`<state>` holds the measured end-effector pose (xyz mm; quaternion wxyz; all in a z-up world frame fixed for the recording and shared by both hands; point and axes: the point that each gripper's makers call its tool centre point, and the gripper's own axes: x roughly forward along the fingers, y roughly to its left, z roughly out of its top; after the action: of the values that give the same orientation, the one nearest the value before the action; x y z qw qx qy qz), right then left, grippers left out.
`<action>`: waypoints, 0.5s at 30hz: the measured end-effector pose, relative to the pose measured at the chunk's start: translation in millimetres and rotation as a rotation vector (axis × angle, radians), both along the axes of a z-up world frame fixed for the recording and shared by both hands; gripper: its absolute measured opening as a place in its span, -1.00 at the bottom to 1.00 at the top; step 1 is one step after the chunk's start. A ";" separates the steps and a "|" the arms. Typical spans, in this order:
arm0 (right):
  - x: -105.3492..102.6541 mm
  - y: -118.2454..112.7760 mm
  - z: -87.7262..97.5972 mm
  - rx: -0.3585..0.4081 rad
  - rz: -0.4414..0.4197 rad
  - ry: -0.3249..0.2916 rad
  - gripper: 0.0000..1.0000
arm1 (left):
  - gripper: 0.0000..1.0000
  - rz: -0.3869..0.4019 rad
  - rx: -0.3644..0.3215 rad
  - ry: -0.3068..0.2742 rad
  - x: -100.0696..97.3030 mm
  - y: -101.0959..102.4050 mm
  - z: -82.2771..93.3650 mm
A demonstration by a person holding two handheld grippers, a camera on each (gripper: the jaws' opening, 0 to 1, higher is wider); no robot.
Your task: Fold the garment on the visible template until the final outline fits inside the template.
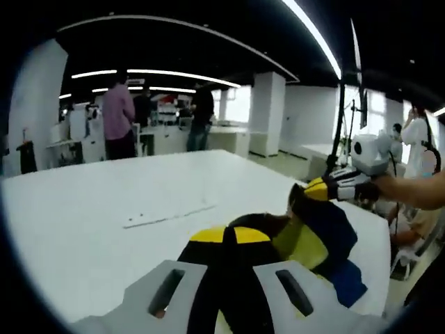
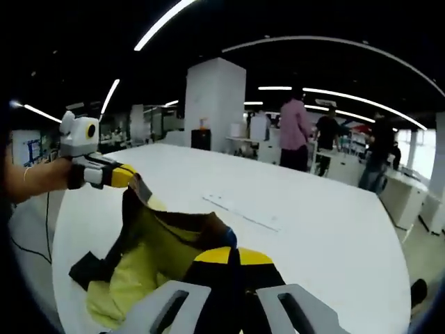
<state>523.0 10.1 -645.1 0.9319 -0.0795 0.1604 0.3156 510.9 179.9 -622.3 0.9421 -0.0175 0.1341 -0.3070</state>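
Note:
A garment (image 1: 327,226) in yellow-green, navy and blue hangs between both grippers above the white table (image 1: 104,209). In the left gripper view, my left gripper (image 1: 230,235) is shut on one part of it, the yellow tips pressed together over dark cloth. My right gripper (image 1: 314,189) comes in from the right, shut on another edge. In the right gripper view, my right gripper (image 2: 233,256) grips the garment (image 2: 149,243) near its dark collar, and my left gripper (image 2: 128,176) holds a raised corner at the left. A faint template line (image 1: 167,217) (image 2: 243,212) lies on the table beyond the cloth.
The table's edge (image 1: 379,257) runs close on the right. Several people stand among desks at the back, one in a pink shirt (image 1: 118,111) (image 2: 295,129). A white pillar (image 2: 214,104) rises behind the table. A hand and forearm (image 1: 417,189) hold the right gripper.

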 end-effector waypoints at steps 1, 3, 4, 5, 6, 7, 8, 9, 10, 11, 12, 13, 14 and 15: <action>3.0 0.3 2.3 0.003 -0.005 -0.006 -1.00 | -1.00 0.008 -0.002 -0.004 1.9 0.4 1.5; 10.9 0.9 6.2 0.010 -0.020 -0.015 -1.00 | -1.00 0.039 -0.012 -0.006 8.4 3.1 3.9; 13.8 1.2 6.9 0.012 -0.022 -0.017 -1.00 | -1.00 0.054 -0.021 -0.002 11.1 4.2 4.2; 17.4 1.4 6.8 0.010 -0.027 -0.019 -1.00 | -1.00 0.075 -0.039 0.001 15.4 6.0 4.8; 23.6 0.2 4.5 0.000 -0.041 -0.021 -1.00 | -1.00 0.089 -0.050 0.002 18.8 7.2 5.0; 29.4 -1.8 -0.9 -0.002 -0.060 0.000 -1.00 | -1.00 0.110 -0.064 0.008 23.8 8.9 3.8; 32.5 -2.6 -3.8 0.008 -0.073 0.017 -1.00 | -1.00 0.120 -0.065 0.011 27.4 10.4 1.6; 37.9 -1.9 -5.8 0.018 -0.075 0.020 -1.00 | -1.00 0.128 -0.065 0.016 30.2 11.0 -0.5; 40.6 -1.4 -7.6 0.022 -0.077 0.028 -1.00 | -1.00 0.136 -0.066 0.018 33.2 11.3 -2.0; 45.3 -1.3 -10.0 0.021 -0.083 0.033 -1.00 | -1.00 0.150 -0.066 0.023 38.1 12.4 -5.5; 48.5 -0.9 -11.7 0.015 -0.085 0.032 -1.00 | -1.00 0.161 -0.066 0.030 41.7 13.7 -8.5; 51.9 -0.8 -13.4 0.010 -0.087 0.033 -1.00 | -1.00 0.184 -0.069 0.042 47.4 16.6 -13.1; 57.5 -0.7 -16.2 0.011 -0.094 0.039 -1.00 | -1.00 0.194 -0.072 0.044 51.3 17.7 -15.4; 61.0 -0.5 -18.2 0.015 -0.102 0.045 -1.00 | -1.00 0.210 -0.079 0.054 57.4 19.4 -20.4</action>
<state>584.0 9.6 -663.3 0.9434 -0.0572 0.1828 0.2706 568.3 199.3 -642.7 0.9637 -0.0766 0.1445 -0.2109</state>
